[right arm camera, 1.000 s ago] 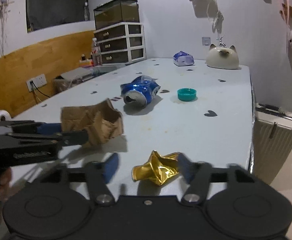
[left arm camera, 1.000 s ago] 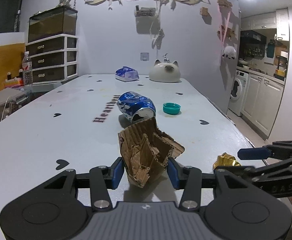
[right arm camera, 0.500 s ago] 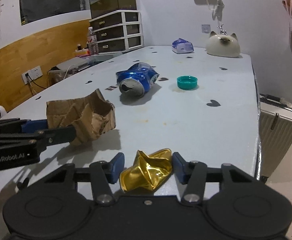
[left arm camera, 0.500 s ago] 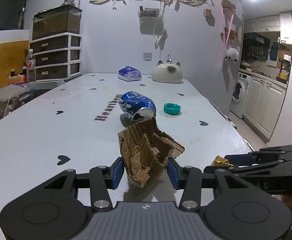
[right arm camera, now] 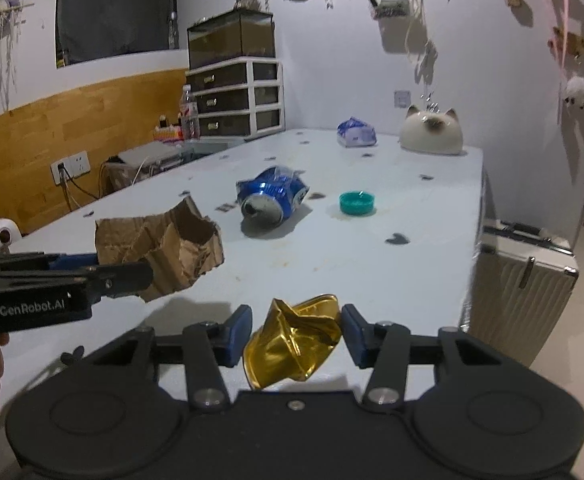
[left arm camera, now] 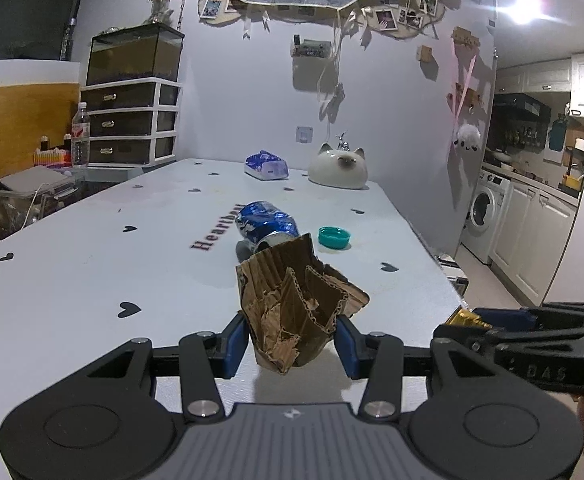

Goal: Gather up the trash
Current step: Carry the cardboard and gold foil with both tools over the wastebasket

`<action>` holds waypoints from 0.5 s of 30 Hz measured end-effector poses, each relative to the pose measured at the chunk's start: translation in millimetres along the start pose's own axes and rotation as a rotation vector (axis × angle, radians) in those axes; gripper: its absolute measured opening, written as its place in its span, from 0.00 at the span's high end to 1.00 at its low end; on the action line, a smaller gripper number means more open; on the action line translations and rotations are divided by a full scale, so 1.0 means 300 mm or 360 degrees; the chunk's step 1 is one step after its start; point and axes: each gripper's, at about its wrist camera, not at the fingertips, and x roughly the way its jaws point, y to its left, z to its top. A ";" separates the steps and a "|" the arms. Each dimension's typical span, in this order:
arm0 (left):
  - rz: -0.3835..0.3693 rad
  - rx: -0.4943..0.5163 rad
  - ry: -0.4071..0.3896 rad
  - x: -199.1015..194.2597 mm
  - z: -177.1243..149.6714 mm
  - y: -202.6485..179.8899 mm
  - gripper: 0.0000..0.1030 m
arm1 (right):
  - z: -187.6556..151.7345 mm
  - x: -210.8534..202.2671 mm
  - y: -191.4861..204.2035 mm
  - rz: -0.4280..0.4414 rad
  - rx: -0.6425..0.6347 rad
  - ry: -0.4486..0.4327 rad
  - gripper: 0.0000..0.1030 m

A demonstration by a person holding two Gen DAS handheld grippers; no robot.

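My left gripper point(left arm camera: 292, 340) is shut on a torn piece of brown cardboard point(left arm camera: 296, 308) and holds it above the white table point(left arm camera: 92, 272); it also shows in the right wrist view point(right arm camera: 160, 244). My right gripper point(right arm camera: 296, 336) is shut on a crumpled gold foil wrapper point(right arm camera: 292, 344), lifted off the table near its right edge. The wrapper's tip shows in the left wrist view point(left arm camera: 466, 318). A crushed blue can point(left arm camera: 266, 226) and a teal bottle cap point(left arm camera: 334, 237) lie on the table beyond.
A cat-shaped white holder point(left arm camera: 338, 168) and a blue tissue pack point(left arm camera: 266, 166) stand at the table's far end. A silver suitcase point(right arm camera: 524, 280) stands on the floor beside the right edge. Drawers point(left arm camera: 132, 120) and a water bottle point(left arm camera: 80, 132) are at the far left.
The right gripper has closed on the gold wrapper and lifted it off the table. Both grippers have risen, the left still holding the cardboard.
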 end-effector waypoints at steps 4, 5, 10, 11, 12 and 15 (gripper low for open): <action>0.0006 0.0015 -0.0025 -0.046 0.011 -0.042 0.54 | 0.011 -0.075 -0.023 -0.0022 0.0003 -0.0063 0.52; 0.0005 0.0017 -0.0033 -0.058 0.014 -0.052 0.54 | 0.013 -0.096 -0.030 -0.0029 0.0002 -0.0080 0.52; 0.0000 0.0047 -0.0063 -0.115 0.020 -0.121 0.54 | 0.011 -0.195 -0.069 -0.0066 0.0009 -0.0153 0.52; -0.0007 0.0051 -0.0067 -0.123 0.022 -0.137 0.54 | 0.008 -0.216 -0.080 -0.0071 0.0016 -0.0166 0.52; -0.0015 0.0054 -0.0071 -0.131 0.021 -0.152 0.54 | 0.005 -0.235 -0.088 -0.0079 0.0019 -0.0177 0.52; -0.0043 0.0069 -0.0083 -0.154 0.020 -0.209 0.54 | -0.006 -0.291 -0.122 -0.0104 0.0033 -0.0206 0.52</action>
